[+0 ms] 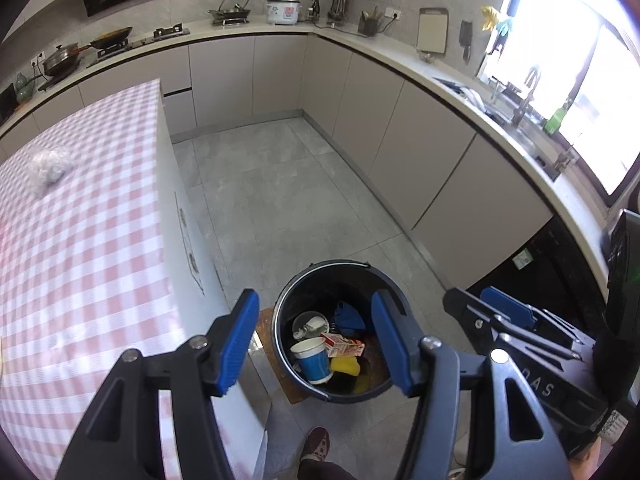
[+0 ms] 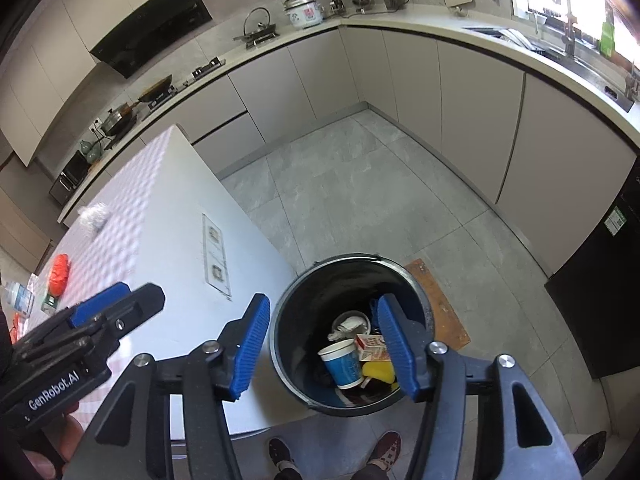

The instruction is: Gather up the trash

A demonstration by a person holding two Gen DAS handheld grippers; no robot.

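Beside the black bin (image 1: pixel 280 312) stands a table with pink-and-white checked cloth (image 1: pixel 80 240); inside the bin lie a blue-and-white cup (image 1: pixel 314 360), a yellow sponge (image 1: pixel 346 365) and a red-and-white carton (image 1: pixel 342 345).

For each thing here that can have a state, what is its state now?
left gripper: open, empty
right gripper: open, empty
bucket: upright, partly filled
paper cup: in bucket, tilted
crumpled plastic: on table
red bag: on table
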